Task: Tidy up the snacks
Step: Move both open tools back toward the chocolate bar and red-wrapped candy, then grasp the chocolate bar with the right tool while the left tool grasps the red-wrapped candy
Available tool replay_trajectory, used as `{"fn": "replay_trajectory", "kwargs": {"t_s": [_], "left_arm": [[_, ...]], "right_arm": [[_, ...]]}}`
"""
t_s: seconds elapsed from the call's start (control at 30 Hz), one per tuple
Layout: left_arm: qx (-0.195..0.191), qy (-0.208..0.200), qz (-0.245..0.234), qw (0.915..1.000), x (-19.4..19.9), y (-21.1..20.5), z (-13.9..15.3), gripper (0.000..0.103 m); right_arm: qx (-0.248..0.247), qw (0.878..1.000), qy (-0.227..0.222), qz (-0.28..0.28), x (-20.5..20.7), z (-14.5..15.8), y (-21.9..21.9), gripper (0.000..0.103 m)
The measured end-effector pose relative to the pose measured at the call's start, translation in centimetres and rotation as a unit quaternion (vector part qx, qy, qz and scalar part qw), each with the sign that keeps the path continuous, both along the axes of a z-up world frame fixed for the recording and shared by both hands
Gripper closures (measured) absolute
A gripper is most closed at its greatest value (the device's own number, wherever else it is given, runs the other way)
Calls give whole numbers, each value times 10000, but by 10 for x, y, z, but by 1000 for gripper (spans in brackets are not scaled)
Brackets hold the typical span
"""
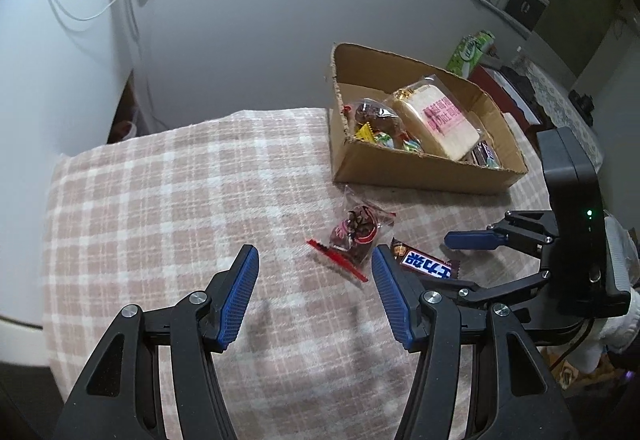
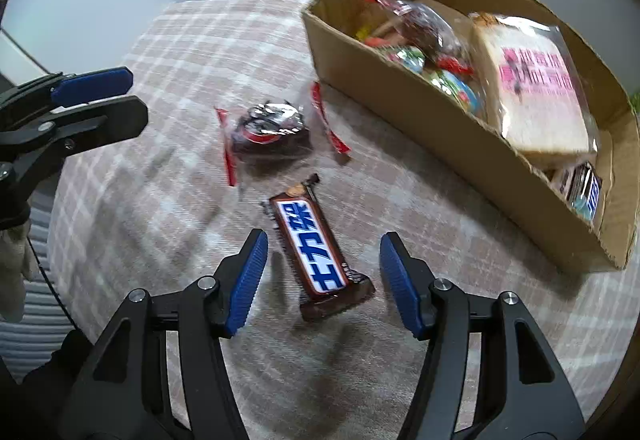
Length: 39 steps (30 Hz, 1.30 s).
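We see the brown chocolate bar (image 2: 311, 249) lying on the checked cloth (image 2: 168, 176) of the table, between the spread blue fingers of our right hand-held gripper (image 2: 322, 280), which touch nothing. Just beyond it lies a clear packet with red edges (image 2: 269, 134), and to the far right the cardboard box (image 2: 460, 128) holds bagged bread (image 2: 536, 88) and sweets. Our left hand-held gripper (image 1: 314, 294) hovers nearby, its fingers also apart, over bare cloth just left of the packet.
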<state>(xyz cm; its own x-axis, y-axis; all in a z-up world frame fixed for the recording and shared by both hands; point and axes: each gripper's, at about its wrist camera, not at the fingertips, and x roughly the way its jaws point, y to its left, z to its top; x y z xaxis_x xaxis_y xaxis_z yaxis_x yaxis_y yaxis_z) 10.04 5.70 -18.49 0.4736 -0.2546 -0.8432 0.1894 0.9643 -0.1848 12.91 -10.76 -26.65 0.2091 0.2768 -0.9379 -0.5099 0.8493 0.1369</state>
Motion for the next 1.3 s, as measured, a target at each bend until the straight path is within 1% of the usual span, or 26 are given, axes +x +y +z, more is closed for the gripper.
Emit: {"fn": "replay_trajectory", "kwargs": {"t_s": [0.07,0.13,0.17,0.23,0.27,0.33,0.4,0.43,0.57,0.7,0.8,0.9,1.03,1.17,1.2,1.3], "left_arm": [[11,-2,-79,10000,4,-4,-2,45],[-4,21,-164,9999,8,-8,-4,45],[-12,32,-203,9998,9,-10,-5,45],[-5,47,-267,9996,11,-14,-8,45],[-18,54,-285,9996,12,-14,-9,45],[-21,93,-335,9994,13,-16,-13,45],[4,114,-364,9993,15,-16,-15,45],[8,124,-382,9992,15,-17,-17,45],[36,155,-470,9988,19,-20,-21,45],[111,181,-658,9976,21,-29,-26,45],[152,201,-858,9960,26,-37,-29,45],[211,235,-1007,9944,31,-42,-34,45],[363,326,-1270,9907,41,-49,-44,45],[445,445,-1366,9886,46,-55,-54,45],[449,454,-1379,9884,46,-56,-55,45],[507,422,-1413,9878,44,-61,-57,45]], "right_arm": [[57,9999,58,-82,1,-2,-5,50],[117,9998,75,-172,2,-1,-11,51],[149,9996,89,-213,2,-1,-13,53],[305,9992,136,-235,1,0,-16,54],[316,9992,132,-216,-1,0,-16,54],[182,9997,64,-130,-4,0,-12,55],[0,10000,60,-64,-5,-5,-6,63],[-10,9999,98,-89,-5,-7,-4,68],[162,9987,194,-453,-2,-8,-16,69],[156,9965,239,-789,-1,-9,-37,69],[179,9928,298,-1145,0,-10,-59,69],[206,9900,356,-1346,2,-10,-75,69],[179,9886,363,-1452,2,-9,-80,69],[174,9895,405,-1374,4,-9,-79,69],[154,9901,389,-1336,4,-6,-84,69],[84,9913,342,-1267,3,-9,-77,69]]}}
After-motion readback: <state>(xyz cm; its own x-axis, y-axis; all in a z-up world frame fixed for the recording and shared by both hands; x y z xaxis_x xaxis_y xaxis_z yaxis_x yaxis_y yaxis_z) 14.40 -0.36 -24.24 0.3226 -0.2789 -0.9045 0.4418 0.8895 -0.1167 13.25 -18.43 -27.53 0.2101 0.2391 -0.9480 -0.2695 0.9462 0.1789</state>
